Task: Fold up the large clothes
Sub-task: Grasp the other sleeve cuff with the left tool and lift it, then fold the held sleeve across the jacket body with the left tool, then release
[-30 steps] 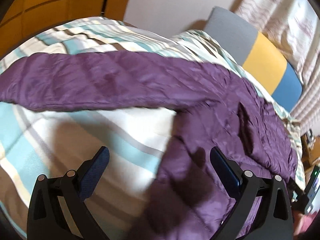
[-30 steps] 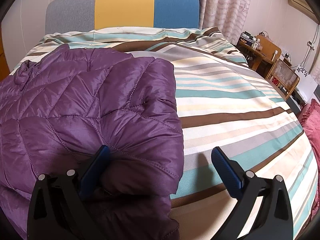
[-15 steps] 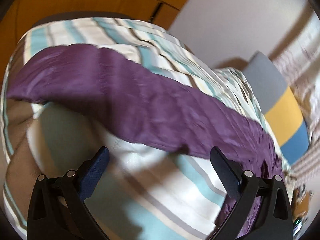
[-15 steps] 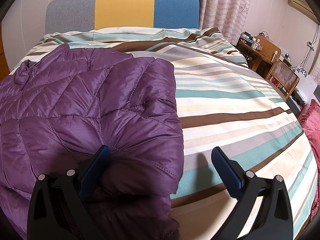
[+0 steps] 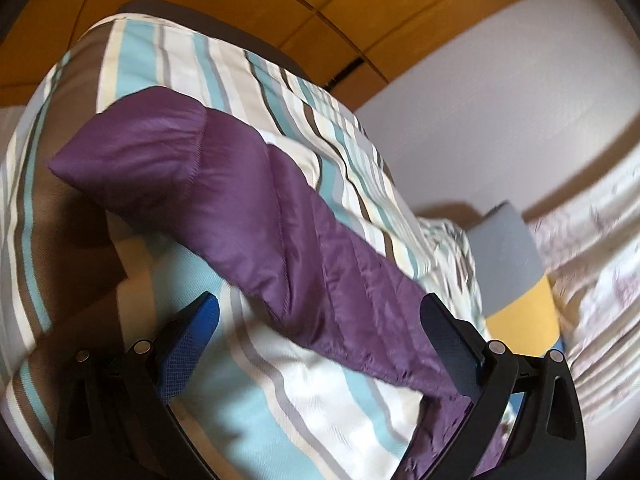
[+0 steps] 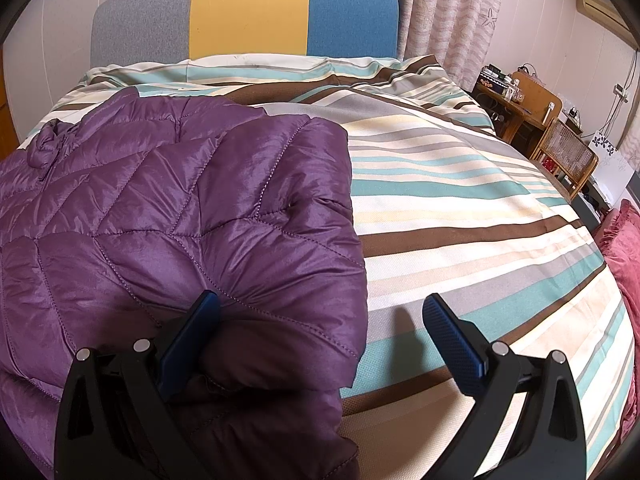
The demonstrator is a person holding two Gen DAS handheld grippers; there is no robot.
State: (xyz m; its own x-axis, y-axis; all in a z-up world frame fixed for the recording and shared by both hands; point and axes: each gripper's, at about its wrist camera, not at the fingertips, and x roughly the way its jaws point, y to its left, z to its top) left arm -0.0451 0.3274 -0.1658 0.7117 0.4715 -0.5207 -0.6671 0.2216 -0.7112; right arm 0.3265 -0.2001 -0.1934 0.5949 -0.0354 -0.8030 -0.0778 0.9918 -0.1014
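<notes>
A purple quilted jacket [image 6: 168, 220] lies on a striped bed cover [image 6: 460, 216], its right part folded over the body. My right gripper [image 6: 320, 320] is open and empty, hovering over the jacket's folded right edge. In the left wrist view the jacket's long sleeve [image 5: 256, 216] stretches across the striped bed cover [image 5: 280, 408], its cuff [image 5: 132, 148] near the bed's far corner. My left gripper [image 5: 320, 324] is open and empty just above the sleeve's upper part.
A grey, yellow and blue headboard [image 6: 248, 12] stands at the head of the bed. A wooden desk and chair [image 6: 536, 116] stand at the right, with a red cushion [image 6: 624, 248] beside the bed. A wooden wardrobe [image 5: 320, 12] is behind the bed's far corner.
My left gripper has swung left along the sleeve, from the jacket's body toward the cuff end. The right gripper has not moved.
</notes>
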